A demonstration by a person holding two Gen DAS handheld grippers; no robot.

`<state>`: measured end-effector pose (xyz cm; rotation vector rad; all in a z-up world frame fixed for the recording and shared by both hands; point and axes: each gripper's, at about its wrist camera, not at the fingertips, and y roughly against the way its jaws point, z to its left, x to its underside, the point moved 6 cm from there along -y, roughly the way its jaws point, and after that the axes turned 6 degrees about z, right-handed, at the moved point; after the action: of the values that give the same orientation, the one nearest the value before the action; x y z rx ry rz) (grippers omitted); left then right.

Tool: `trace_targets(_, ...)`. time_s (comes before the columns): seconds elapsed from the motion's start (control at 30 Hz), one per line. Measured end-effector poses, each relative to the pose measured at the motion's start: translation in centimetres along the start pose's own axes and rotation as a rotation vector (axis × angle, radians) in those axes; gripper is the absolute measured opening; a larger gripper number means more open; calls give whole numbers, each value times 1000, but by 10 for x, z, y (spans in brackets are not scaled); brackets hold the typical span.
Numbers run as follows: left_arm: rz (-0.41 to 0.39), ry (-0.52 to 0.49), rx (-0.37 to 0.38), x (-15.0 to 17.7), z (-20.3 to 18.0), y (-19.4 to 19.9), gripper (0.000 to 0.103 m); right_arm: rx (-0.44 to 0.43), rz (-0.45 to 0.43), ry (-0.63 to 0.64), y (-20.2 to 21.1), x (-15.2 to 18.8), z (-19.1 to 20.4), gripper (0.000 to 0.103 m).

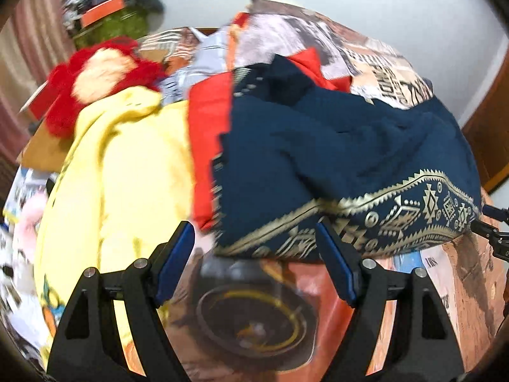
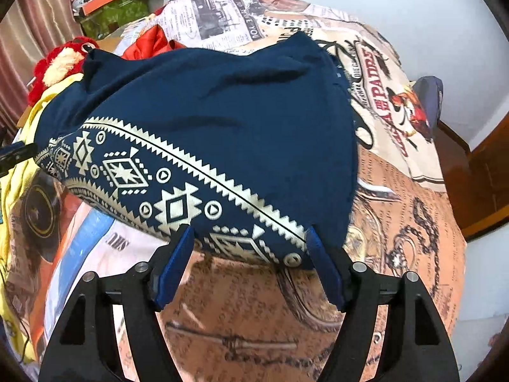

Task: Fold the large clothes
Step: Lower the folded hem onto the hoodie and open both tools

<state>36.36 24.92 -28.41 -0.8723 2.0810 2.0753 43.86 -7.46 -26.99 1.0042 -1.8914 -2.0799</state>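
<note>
- My left gripper (image 1: 256, 261) stands spread, nothing pinched; the navy garment (image 1: 334, 159) lies just beyond it on the printed bedspread (image 1: 445, 286), patterned hem nearest me
- My right gripper (image 2: 249, 256) is spread too, straddling that hem's corner; I judge both are lining up to lift this edge for a fold
- Yellow cloth (image 1: 121, 175) lies beside the garment, apart from the fold

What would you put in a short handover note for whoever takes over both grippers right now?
Left gripper: open, empty, at the left part of the patterned hem.
Right gripper: open, empty, hem edge between its fingers but not pinched.
Navy garment lies rumpled on the printed bedspread; yellow garment and red cloth lie beside it.
Done: no neat fold visible.
Left: probably grip the hem at both ends, spread and fold.
</note>
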Motion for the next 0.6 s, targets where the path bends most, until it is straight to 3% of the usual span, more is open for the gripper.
trace_targets(0.13,28,126,82,18,17,5,78,14,-39,6,12,0,2,70)
trace_targets(0.3,87,296,338,34,9,-20,79,23,-63,20,13,-4,5,70)
trace_targets(0.4,109,363,454,36,0,-40,78,3,-60,15,10,-3,8,70)
trace_targets(0.47,93,383,487,33,-5,-53,78,-5,-61,13,8,-4,8,70)
trace_targets(0.6,19,428,480,24,-1,-69,77,-11,-58,4,5,-4,6,70)
